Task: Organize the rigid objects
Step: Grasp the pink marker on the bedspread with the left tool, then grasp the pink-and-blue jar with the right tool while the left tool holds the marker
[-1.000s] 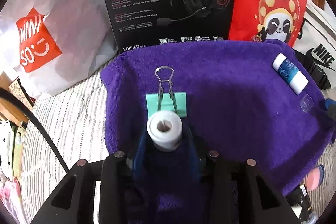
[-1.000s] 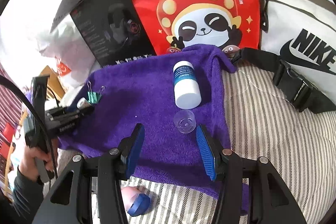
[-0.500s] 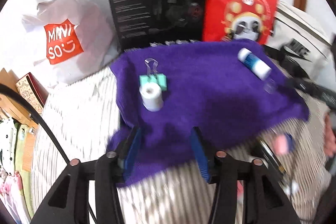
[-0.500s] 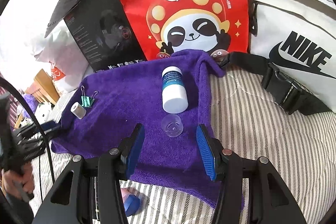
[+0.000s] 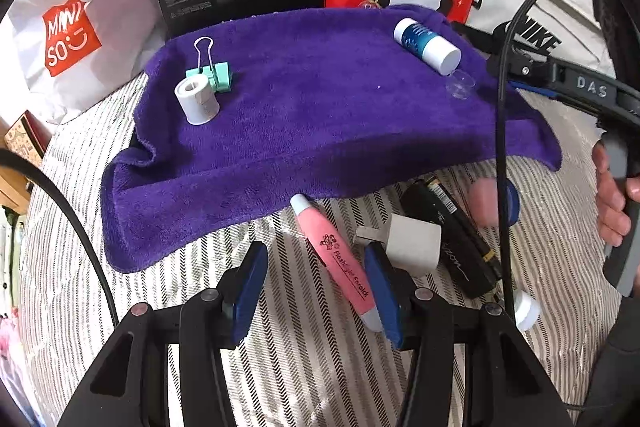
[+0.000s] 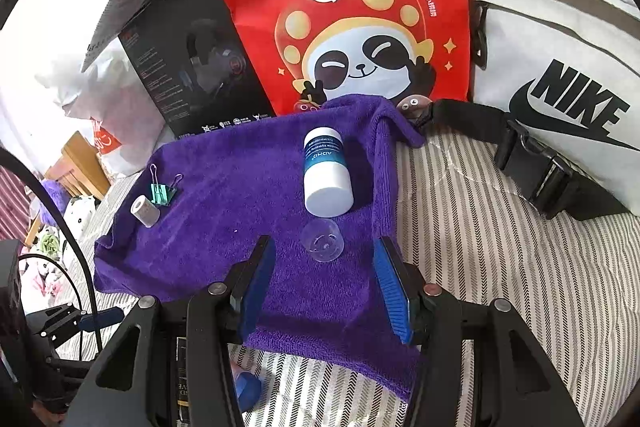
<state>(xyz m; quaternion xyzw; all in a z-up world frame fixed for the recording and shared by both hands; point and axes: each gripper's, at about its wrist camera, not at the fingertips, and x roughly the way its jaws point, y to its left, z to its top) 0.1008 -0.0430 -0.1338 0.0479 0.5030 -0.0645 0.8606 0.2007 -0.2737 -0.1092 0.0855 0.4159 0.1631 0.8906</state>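
Now the left gripper (image 5: 316, 283) is hanging over the striped bedding, its blue ribbed pads part open and gripping nothing, having just been opening. Between the pads a pink pen (image 5: 335, 257) is lying, a slim plastic tube with its long axis running from far left to near right, the near tip beside the right pad. Right of it are lying a white boxy plug (image 5: 414, 245) and a black tube (image 5: 460, 243). Farther off, on the plush purple towel (image 5: 320, 115), a white tape roll (image 5: 197, 99) is standing upright at the far left, touching a green binder clip (image 5: 218, 75) with wire handles. At the far right a white bottle (image 6: 326, 173) is lying on its side, base pointing near, with a clear round cap (image 6: 323, 239) just beside it. The right gripper (image 6: 326, 287) is hovering over the towel's near edge, pads part open and empty. A black box (image 6: 192, 63), red bag (image 6: 352, 11) and white bag (image 6: 560, 59) are standing behind.
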